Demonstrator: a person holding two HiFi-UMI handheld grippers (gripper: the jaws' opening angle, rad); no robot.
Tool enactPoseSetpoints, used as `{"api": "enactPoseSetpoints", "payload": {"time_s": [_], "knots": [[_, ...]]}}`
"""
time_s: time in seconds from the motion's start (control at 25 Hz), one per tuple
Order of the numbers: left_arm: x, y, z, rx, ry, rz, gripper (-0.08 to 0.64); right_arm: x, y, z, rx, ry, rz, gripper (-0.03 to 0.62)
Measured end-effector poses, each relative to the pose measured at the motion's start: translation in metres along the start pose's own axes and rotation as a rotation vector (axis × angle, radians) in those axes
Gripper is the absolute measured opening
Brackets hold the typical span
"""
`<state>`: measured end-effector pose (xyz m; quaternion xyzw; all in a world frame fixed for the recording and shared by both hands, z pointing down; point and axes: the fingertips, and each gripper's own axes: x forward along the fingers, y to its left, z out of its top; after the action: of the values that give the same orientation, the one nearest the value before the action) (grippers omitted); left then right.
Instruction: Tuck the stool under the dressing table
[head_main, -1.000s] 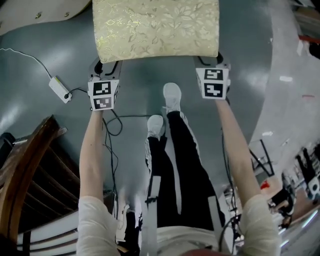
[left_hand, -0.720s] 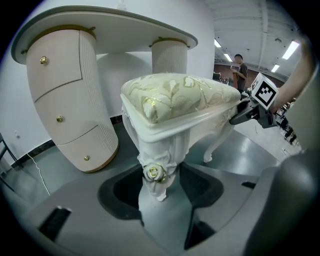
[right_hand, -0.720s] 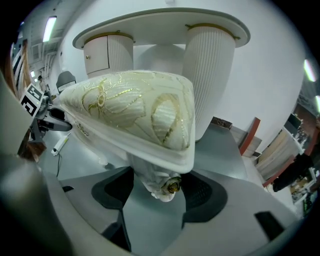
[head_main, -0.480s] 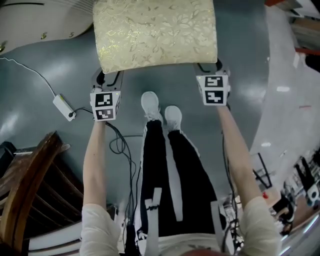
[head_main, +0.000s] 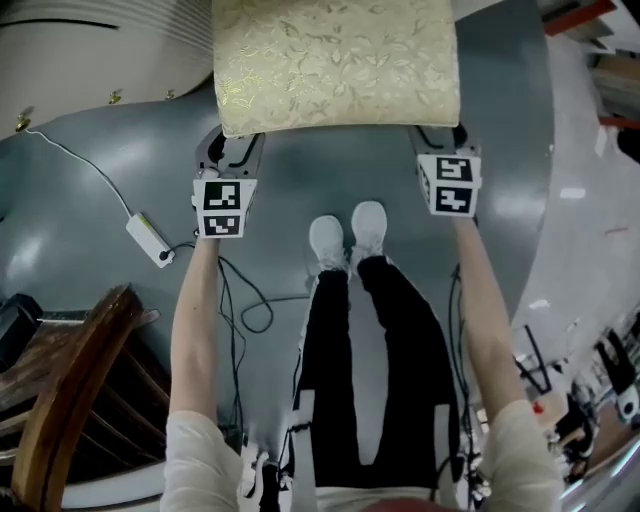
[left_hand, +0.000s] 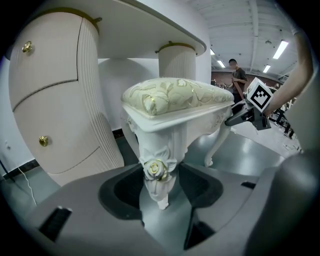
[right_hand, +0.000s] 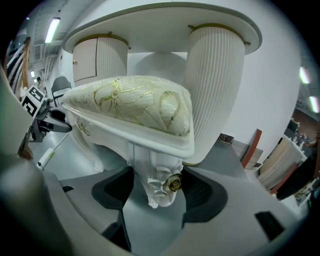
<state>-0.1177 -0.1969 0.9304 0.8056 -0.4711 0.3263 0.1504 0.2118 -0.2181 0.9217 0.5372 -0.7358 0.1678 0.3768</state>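
Observation:
The stool (head_main: 335, 60), white with a pale gold floral cushion, fills the top of the head view, next to the white dressing table (head_main: 100, 50). My left gripper (head_main: 232, 150) reaches under the stool's near left corner. In the left gripper view my left gripper (left_hand: 159, 185) is shut on the carved front leg (left_hand: 159, 170), with the rose ornament between the pads. My right gripper (head_main: 440, 140) is at the near right corner. The right gripper view shows my right gripper (right_hand: 157, 192) shut on the other front leg (right_hand: 162, 182). The table's ribbed cabinet (left_hand: 55, 100) and top (right_hand: 165, 25) rise just behind the stool.
A dark wooden chair (head_main: 60, 400) stands at the lower left. A white power adapter (head_main: 150, 238) and loose cables (head_main: 240, 300) lie on the grey floor. The person's white shoes (head_main: 345, 235) are just behind the stool. Clutter (head_main: 600, 400) lines the right edge.
The person's feet have stepped forward and come together behind the stool. More of the dressing table shows at the top left. Both grippers keep hold of the stool's front legs.

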Motion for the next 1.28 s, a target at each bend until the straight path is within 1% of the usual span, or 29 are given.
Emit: {"api": "enactPoseSetpoints", "payload": {"time_s": [0.12,0.2,0.32,0.44,0.52,0.6,0.68,0.76,0.84,0.96,1.08,1.16,1.28], "knots": [[-0.001,-0.009,0.000,0.006,-0.038,0.021,0.227,-0.009,-0.001,-0.004,0.006,-0.048,-0.008,0.301],[-0.004,-0.012,-0.001,-0.009,-0.050,0.029,0.227,-0.011,-0.001,-0.003,-0.005,-0.061,-0.004,0.301],[-0.003,-0.002,-0.003,-0.019,-0.086,0.038,0.225,-0.001,0.005,0.007,-0.009,-0.091,0.000,0.301],[0.000,0.010,0.003,0.008,-0.134,0.081,0.225,0.010,0.008,0.017,-0.010,-0.192,0.017,0.301],[0.001,0.011,0.006,0.010,-0.143,0.110,0.227,0.007,0.008,0.019,-0.019,-0.256,0.026,0.300],[0.002,0.010,0.006,0.016,-0.146,0.109,0.227,0.001,0.008,0.014,-0.021,-0.288,0.019,0.299],[0.002,0.008,0.005,0.030,-0.162,0.094,0.227,-0.002,0.007,0.010,-0.018,-0.288,0.012,0.298],[-0.001,0.008,0.004,0.046,-0.195,0.097,0.227,-0.003,0.011,0.010,-0.023,-0.297,0.026,0.299],[-0.002,0.010,0.004,0.070,-0.230,0.127,0.227,-0.003,0.014,0.011,-0.030,-0.338,0.036,0.299],[0.003,0.016,0.003,0.125,-0.241,0.191,0.227,-0.005,0.019,0.005,-0.037,-0.393,0.051,0.299],[0.008,0.021,0.007,0.099,-0.291,0.221,0.227,-0.008,0.023,0.005,-0.023,-0.444,0.076,0.299],[0.006,0.022,0.011,0.060,-0.315,0.234,0.229,-0.009,0.023,0.011,-0.045,-0.432,0.108,0.299],[-0.002,0.012,0.007,-0.013,-0.309,0.255,0.230,-0.015,0.019,0.015,-0.077,-0.398,0.146,0.299]]}}
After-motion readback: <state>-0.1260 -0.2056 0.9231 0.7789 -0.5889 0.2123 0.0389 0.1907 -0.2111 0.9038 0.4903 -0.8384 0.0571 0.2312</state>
